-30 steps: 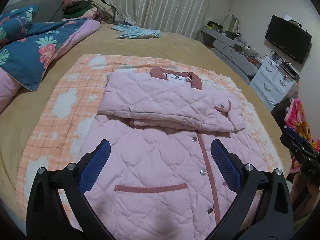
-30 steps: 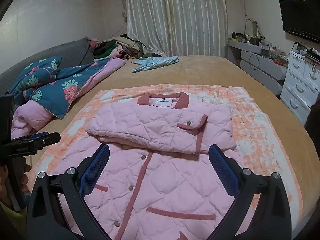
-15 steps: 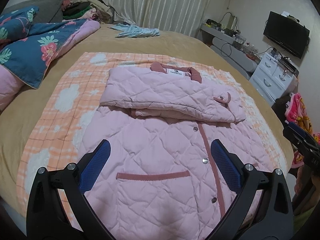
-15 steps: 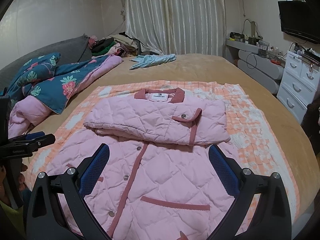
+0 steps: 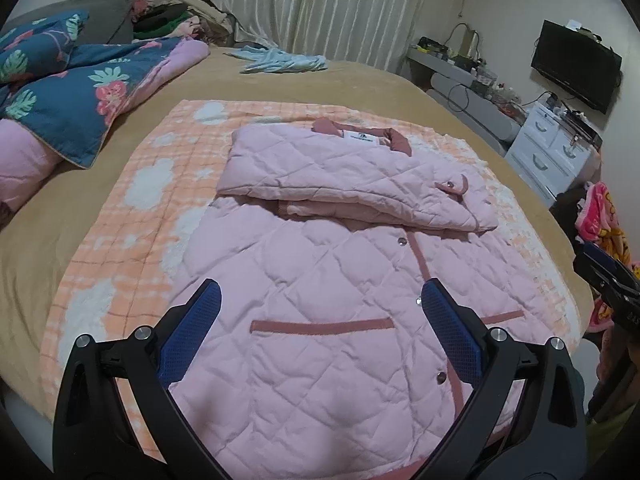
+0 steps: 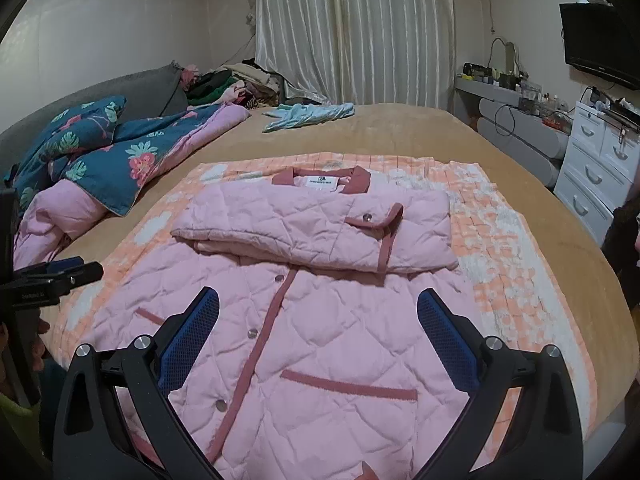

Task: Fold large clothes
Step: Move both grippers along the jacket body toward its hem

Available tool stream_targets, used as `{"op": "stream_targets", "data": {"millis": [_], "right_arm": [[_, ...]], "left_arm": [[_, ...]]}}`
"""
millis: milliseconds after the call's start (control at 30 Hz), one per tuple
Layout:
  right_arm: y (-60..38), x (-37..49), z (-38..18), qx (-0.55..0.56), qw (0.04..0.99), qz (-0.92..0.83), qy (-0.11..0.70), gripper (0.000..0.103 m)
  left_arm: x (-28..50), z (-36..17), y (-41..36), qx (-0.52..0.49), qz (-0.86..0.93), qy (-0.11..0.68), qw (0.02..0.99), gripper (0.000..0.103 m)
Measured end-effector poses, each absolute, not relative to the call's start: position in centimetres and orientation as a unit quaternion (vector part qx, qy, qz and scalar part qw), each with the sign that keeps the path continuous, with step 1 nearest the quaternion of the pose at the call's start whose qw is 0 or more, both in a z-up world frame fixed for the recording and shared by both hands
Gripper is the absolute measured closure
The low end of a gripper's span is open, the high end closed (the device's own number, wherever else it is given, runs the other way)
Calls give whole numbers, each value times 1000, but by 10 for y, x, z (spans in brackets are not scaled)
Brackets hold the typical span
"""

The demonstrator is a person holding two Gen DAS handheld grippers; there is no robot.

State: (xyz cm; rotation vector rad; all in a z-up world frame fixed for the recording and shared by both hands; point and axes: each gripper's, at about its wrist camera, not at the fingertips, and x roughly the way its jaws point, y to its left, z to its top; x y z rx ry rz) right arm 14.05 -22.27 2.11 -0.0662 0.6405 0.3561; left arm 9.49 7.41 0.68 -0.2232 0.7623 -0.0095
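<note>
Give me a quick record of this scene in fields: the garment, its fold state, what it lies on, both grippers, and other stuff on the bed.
garment: pink quilted jacket, dark pink trim, snap buttons
fold state: sleeves folded across the chest; lower half still flat
surface: orange checked blanket on a tan bed
left gripper: open, above the hem, holding nothing
right gripper: open, above the hem, holding nothing
other items: floral quilt, light blue garment

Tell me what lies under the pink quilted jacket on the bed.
An orange checked blanket shows around the pink quilted jacket, over the tan bed cover. What is directly beneath is hidden.
</note>
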Motion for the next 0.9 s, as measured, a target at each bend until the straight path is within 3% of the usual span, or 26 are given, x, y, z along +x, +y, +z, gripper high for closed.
{"op": "stream_targets", "data": {"millis": [900], "right_arm": [[-275,115,-36,-51,923,121,362,4]], "left_arm": [[55,-57,96,-89,34,410,907,9]]}}
